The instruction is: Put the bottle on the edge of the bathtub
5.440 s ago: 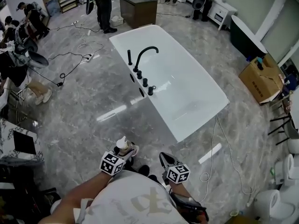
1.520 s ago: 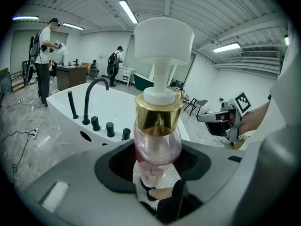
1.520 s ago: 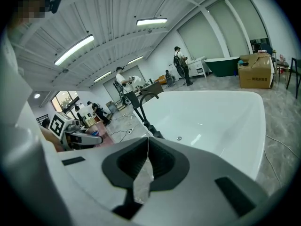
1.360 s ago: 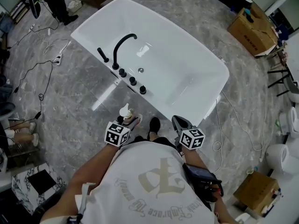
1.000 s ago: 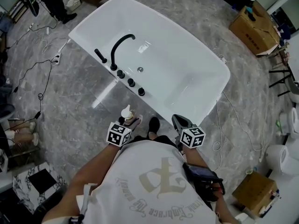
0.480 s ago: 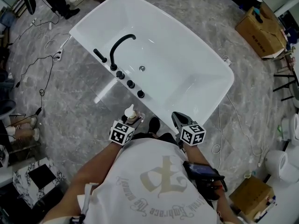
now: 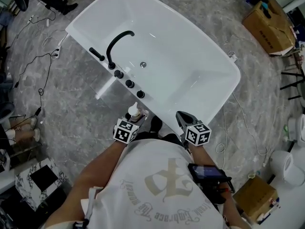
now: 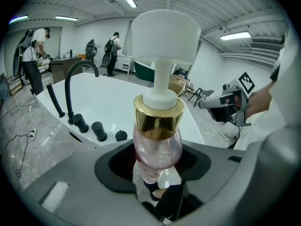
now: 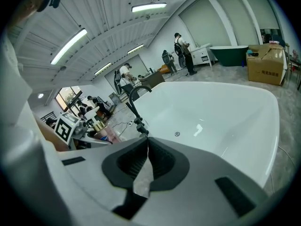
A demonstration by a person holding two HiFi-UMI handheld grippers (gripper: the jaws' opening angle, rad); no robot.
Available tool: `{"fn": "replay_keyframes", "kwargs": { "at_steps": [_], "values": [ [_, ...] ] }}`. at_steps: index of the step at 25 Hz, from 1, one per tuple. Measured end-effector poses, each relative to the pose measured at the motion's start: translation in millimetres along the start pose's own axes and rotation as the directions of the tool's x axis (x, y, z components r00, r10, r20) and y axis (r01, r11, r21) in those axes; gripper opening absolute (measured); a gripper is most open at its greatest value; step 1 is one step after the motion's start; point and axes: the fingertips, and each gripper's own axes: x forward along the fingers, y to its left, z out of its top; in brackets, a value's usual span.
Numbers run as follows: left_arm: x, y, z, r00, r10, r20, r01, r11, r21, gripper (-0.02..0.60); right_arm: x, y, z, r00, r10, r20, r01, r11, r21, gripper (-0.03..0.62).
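"Which way is the edge lying from you?"

"I'm holding the bottle [image 8: 157, 142] upright in my left hand-held gripper [image 8: 157, 175], jaws spread wide and pressing on its pink belly. The bathtub [image 7: 159, 105] rim is running just ahead of and below that gripper, with the knobs [image 7: 128, 83] ahead to its left."

"Room to set it down?"

"Bare rim, I'm judging, right of the knobs. My right hand-held gripper [image 9: 143, 159] is hovering alongside, closed and empty."

Ahead: bathtub [image 7: 200, 56], faucet [image 7: 116, 44] on its left rim. The bottle [image 7: 134, 110] sits in the left gripper [image 7: 138, 114], near that rim; right gripper [image 7: 181, 116] to its right.
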Motion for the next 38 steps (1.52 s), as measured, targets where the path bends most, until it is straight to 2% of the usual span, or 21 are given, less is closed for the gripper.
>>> {"fn": "replay_keyframes", "kwargs": {
  "at_steps": [15,28,38],
  "values": [
    [52.4,6.2,8.9,0.998,0.028,-0.057,-0.025,0.999,0.040,0.220,8.1,-20.6,6.3,0.999,0.002,-0.037,-0.002,1.000,0.011,0.006],
    [88.7,19.8,7.8,0.990,0.061,-0.126,-0.043,0.989,0.142,0.221,10.7,-37.1,6.9,0.999,-0.005,-0.054,0.007,1.000,0.025,0.006],
    [99.5,27.2,7.6,0.988,0.082,-0.129,-0.061,0.985,0.161,0.221,13.1,-40.4,2.9,0.997,-0.007,-0.071,0.009,1.000,0.029,0.006]
  ]
}}
